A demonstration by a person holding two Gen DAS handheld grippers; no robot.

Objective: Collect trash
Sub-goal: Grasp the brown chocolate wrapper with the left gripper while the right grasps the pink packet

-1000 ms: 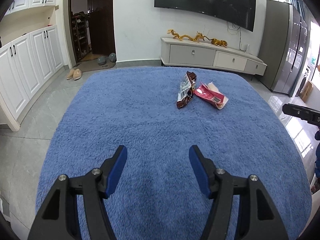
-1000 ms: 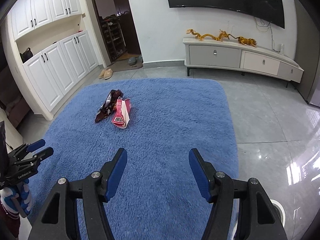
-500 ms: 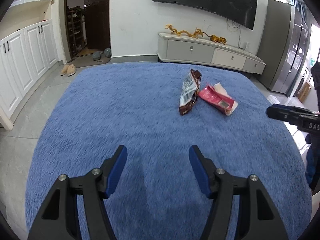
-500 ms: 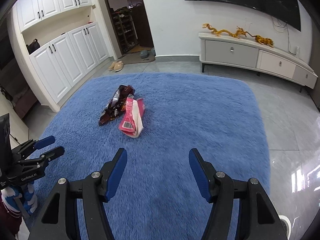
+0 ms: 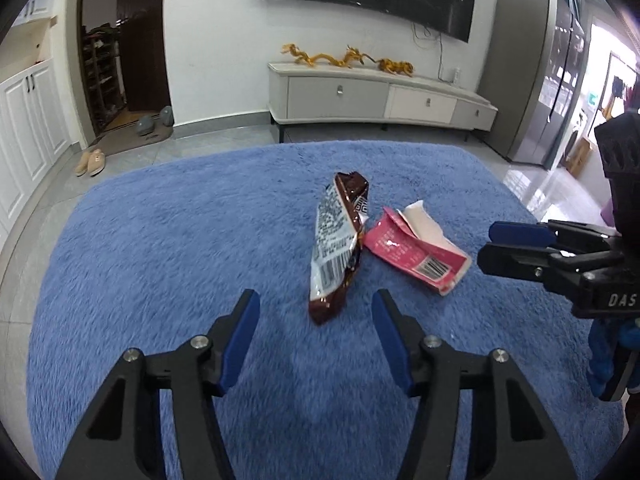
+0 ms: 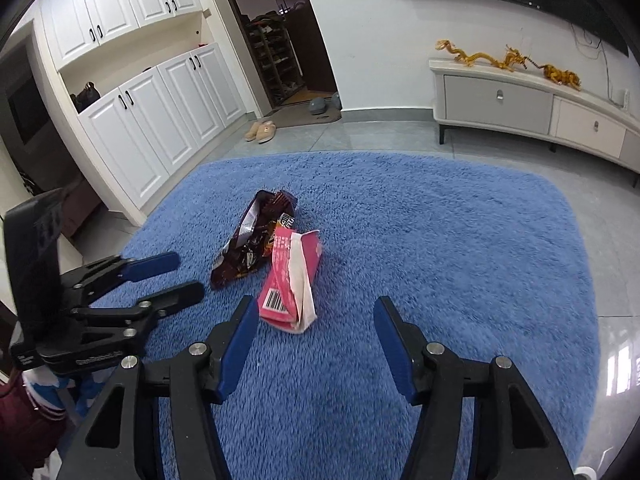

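A brown and silver snack wrapper point(image 5: 338, 242) lies on the blue rug point(image 5: 160, 240), with a torn pink and white packet point(image 5: 416, 250) touching its right side. My left gripper point(image 5: 316, 320) is open and empty, just short of the brown wrapper's near end. In the right wrist view the brown wrapper point(image 6: 252, 248) and pink packet point(image 6: 292, 280) lie side by side. My right gripper point(image 6: 316, 324) is open and empty, its left finger close beside the pink packet's near end. Each gripper shows in the other's view, the right point(image 5: 516, 246) and the left point(image 6: 160, 276).
A white TV cabinet point(image 5: 380, 98) with gold dragon figures stands against the far wall under a TV. White cupboards point(image 6: 160, 120) line the left side. Slippers point(image 6: 262, 131) lie on the grey tiles near a dark doorway. A grey fridge point(image 5: 536, 80) stands at the right.
Both grippers have moved forward towards the two wrappers, which now lie just ahead of the fingertips. Both stayed open. The wrappers have not moved.
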